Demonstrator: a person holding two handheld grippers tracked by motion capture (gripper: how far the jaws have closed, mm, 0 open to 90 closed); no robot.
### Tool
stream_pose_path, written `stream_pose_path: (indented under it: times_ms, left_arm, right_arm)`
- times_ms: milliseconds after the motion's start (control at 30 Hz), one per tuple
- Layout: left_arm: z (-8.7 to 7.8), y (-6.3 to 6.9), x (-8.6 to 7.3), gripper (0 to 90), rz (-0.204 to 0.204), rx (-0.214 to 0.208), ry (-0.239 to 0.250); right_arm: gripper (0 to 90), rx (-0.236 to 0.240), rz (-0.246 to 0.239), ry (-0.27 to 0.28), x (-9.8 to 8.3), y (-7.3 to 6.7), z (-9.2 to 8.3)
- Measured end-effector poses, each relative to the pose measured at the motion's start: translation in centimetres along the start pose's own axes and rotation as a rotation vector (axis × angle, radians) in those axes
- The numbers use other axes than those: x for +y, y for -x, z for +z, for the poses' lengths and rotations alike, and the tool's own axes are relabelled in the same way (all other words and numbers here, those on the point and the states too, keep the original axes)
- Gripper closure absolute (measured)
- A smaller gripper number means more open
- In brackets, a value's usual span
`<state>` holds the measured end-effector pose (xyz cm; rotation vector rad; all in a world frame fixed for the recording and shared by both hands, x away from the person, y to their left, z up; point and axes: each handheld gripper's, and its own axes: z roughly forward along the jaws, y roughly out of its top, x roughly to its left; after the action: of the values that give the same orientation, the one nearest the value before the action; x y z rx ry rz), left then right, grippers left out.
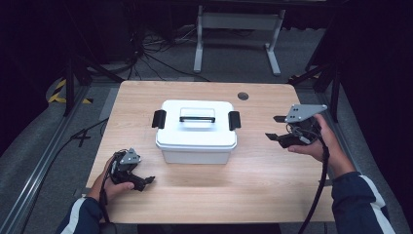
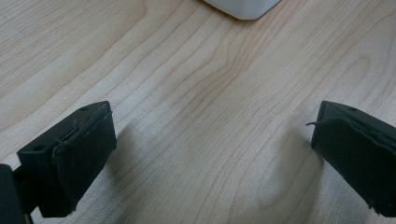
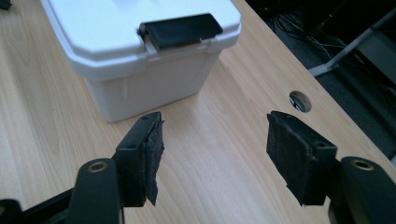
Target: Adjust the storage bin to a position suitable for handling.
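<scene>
A white lidded storage box stands in the middle of the wooden table, with a black handle on its lid and black latches at its left end and right end. My left gripper rests low near the table's front left, open, with bare wood between its pads; the box's corner lies beyond. My right gripper hovers to the right of the box, open and empty, pointing at the box and its right latch.
A round cable hole sits near the table's far right edge, also ahead of my right gripper. Beyond the table are a white desk frame, floor cables and dark stands at both sides.
</scene>
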<state>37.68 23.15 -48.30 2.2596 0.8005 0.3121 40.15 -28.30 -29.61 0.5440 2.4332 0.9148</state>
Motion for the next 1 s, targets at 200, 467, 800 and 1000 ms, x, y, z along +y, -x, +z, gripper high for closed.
stream_pose_path:
  times_ms: [200, 467, 800, 1000]
  left_arm:
    - [0.0, 0.0, 0.0, 0.4, 0.001, -0.001, -0.003]
    - [0.0, 0.0, 0.0, 0.2, -0.001, -0.006, -0.006]
    - [0.0, 0.0, 0.0, 0.3, 0.000, 0.001, -0.005]
    - [0.0, 0.0, 0.0, 0.2, -0.002, -0.001, 0.000]
  right_arm:
    - [36.8, 0.018, -0.055, -0.011, 2.5, -0.2, 0.6]
    - [39.7, 0.038, -0.144, -0.033, 6.7, -0.6, 1.0]
    - [40.9, 0.099, -0.213, -0.114, 11.2, -1.0, 3.8]
    - [41.0, 0.111, -0.239, -0.136, 12.9, -1.3, 5.7]
